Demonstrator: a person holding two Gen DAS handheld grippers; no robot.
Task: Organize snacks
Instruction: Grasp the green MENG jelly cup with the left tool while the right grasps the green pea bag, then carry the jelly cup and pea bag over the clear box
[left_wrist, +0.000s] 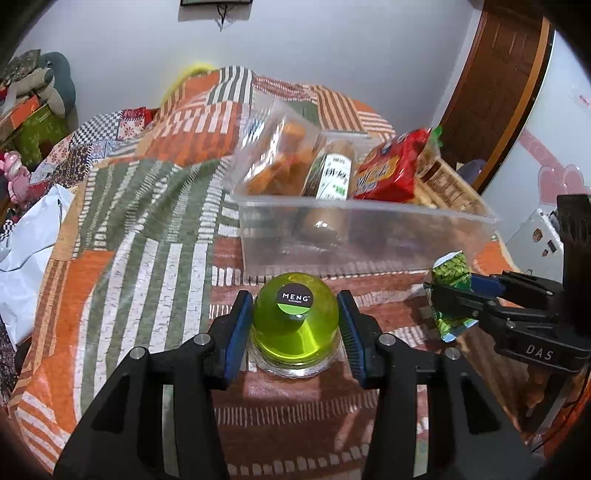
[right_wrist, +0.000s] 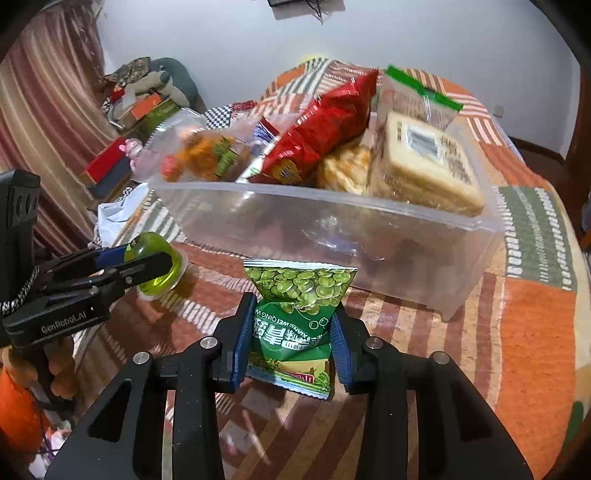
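One green jelly cup (left_wrist: 294, 325) sits between the left jaws, and one green pea packet (right_wrist: 297, 314) between the right jaws. Beyond both jaws stands one clear bin (right_wrist: 406, 236), with one red bag (right_wrist: 325, 122) inside.

"MENG" on the green jelly cup (left_wrist: 294, 321), "DAS" on the right gripper (left_wrist: 452, 295), "GenRobot.AI" on the left gripper (right_wrist: 147, 264).

Ahead of and beneath your tools lies the orange, green and white striped patchwork quilt (left_wrist: 155, 206). To your far left you see a crumpled white plastic bag (left_wrist: 26, 243), a pink plush toy (left_wrist: 16, 173) and a grey stuffed animal (left_wrist: 51, 81) on stacked cardboard boxes (right_wrist: 147, 107). A dark wooden door frame (left_wrist: 495, 92) stands to your right; maroon striped curtains (right_wrist: 48, 92) hang left.
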